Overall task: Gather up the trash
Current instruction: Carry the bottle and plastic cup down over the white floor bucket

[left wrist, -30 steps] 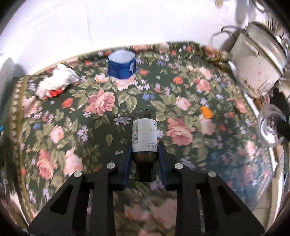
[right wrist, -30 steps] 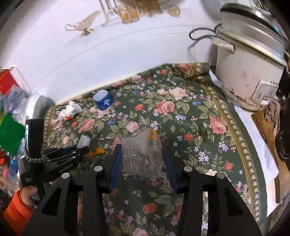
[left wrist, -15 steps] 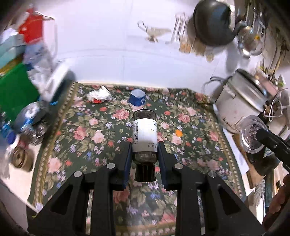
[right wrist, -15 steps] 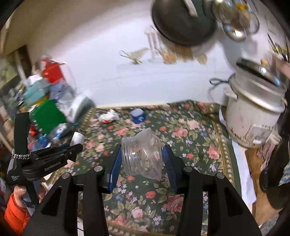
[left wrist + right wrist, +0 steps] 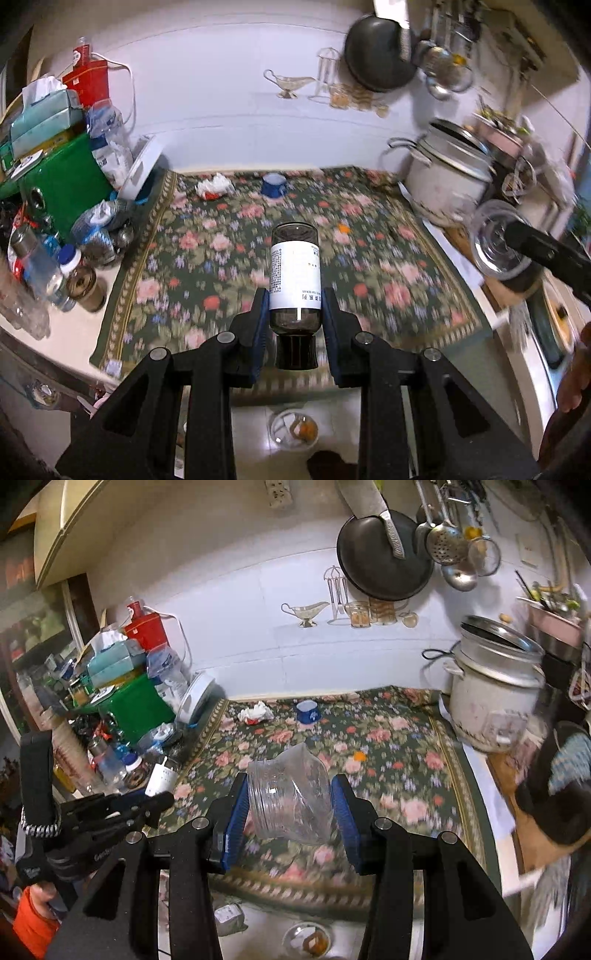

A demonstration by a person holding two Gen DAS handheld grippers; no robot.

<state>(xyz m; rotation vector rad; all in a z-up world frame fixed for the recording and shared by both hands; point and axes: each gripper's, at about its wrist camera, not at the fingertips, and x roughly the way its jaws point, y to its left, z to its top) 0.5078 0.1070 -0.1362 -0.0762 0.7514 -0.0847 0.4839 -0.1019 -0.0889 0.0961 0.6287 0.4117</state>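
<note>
Left gripper [image 5: 294, 312]: jaws clamping a dark glass bottle [image 5: 295, 280] above the floral table [image 5: 207, 258]; white label unreadable.
Right gripper [image 5: 290, 805]: jaws part-open, gripping a crushed clear plastic jar [image 5: 290, 797].
Right view only: orange sleeve [image 5: 31, 923].

Your counter [image 5: 476, 760] carries a dark floral cloth [image 5: 388, 746]. On the cloth by the wall: crumpled white tissue [image 5: 255, 713], blue cup [image 5: 307, 711]. Mid-cloth, small orange scrap [image 5: 358, 755]. White rice cooker [image 5: 491, 698] at the cloth's right edge.
</note>
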